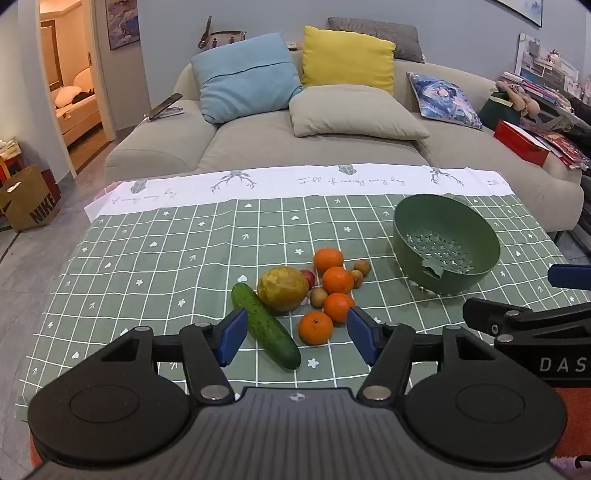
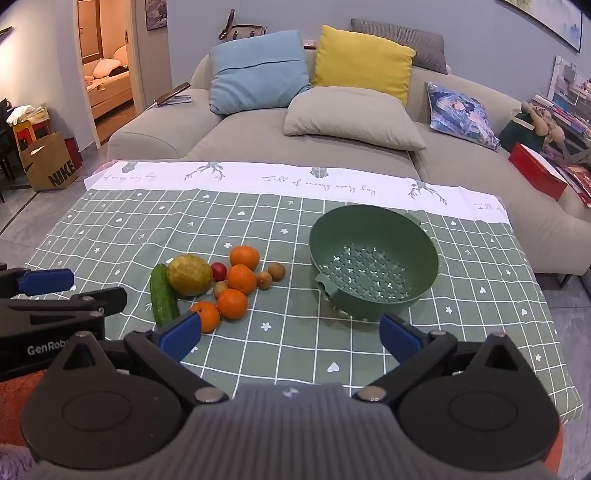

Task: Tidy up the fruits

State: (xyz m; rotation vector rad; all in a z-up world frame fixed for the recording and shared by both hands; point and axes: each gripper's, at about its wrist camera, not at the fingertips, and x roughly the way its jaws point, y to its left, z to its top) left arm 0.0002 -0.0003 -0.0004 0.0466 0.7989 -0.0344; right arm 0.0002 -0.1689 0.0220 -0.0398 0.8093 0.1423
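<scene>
Beige sofa [image 1: 332, 140] at 12 o'clock, blue cushion [image 1: 247, 75], yellow cushion [image 1: 347, 59], grey-blue wall [image 1: 461, 33], lit doorway [image 1: 70, 74] at 10 o'clock, grey tiled floor [image 1: 33, 258]

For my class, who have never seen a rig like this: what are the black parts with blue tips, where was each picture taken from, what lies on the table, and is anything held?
A person holds a two-finger claw in each hand; a camera on each looks along its fingers. One picture is from the left claw, the other from the right claw. On the checked tablecloth lie a cucumber, a yellow-green melon-like fruit, four oranges, small brown fruits, a red one and an empty green colander. Both claws are open, holding nothing.
</scene>
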